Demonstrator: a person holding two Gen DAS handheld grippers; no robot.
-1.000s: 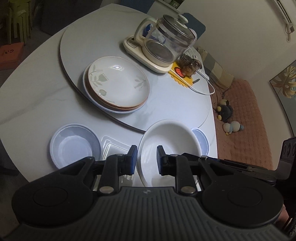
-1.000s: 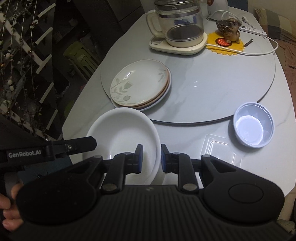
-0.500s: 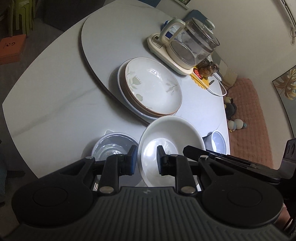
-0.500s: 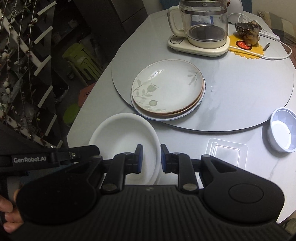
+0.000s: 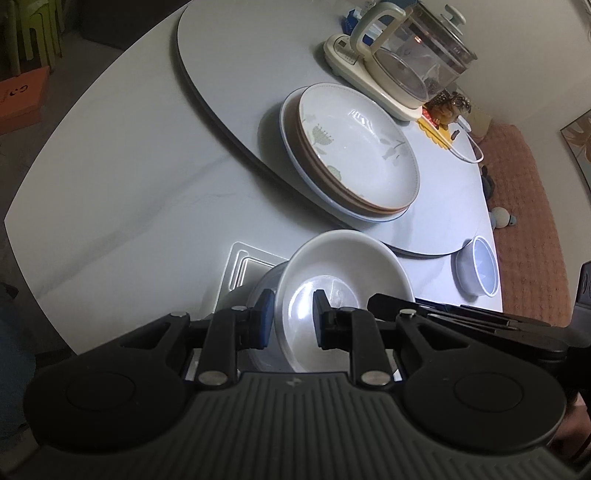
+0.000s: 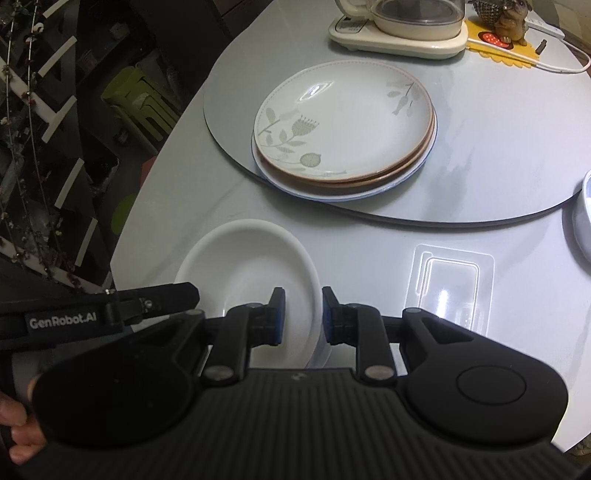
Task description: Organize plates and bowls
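Note:
A large white bowl hangs low over the table's near edge, gripped from both sides. My left gripper is shut on its left rim, and my right gripper is shut on the right rim of the white bowl. Under it sits a blue-grey bowl, mostly hidden; I cannot tell whether the two touch. A second small blue bowl stands to the right. A stack of plates, topped by a floral one, rests on the turntable.
A clear plastic tray lies on the table between the bowls. A glass kettle on its base, a small figurine on a yellow mat and a white cable stand at the back of the turntable. The table edge is close on the left.
Both grippers carried the white bowl down and to the left. It now covers the blue-grey bowl, which stood in the open a second ago. The plates look nearer.

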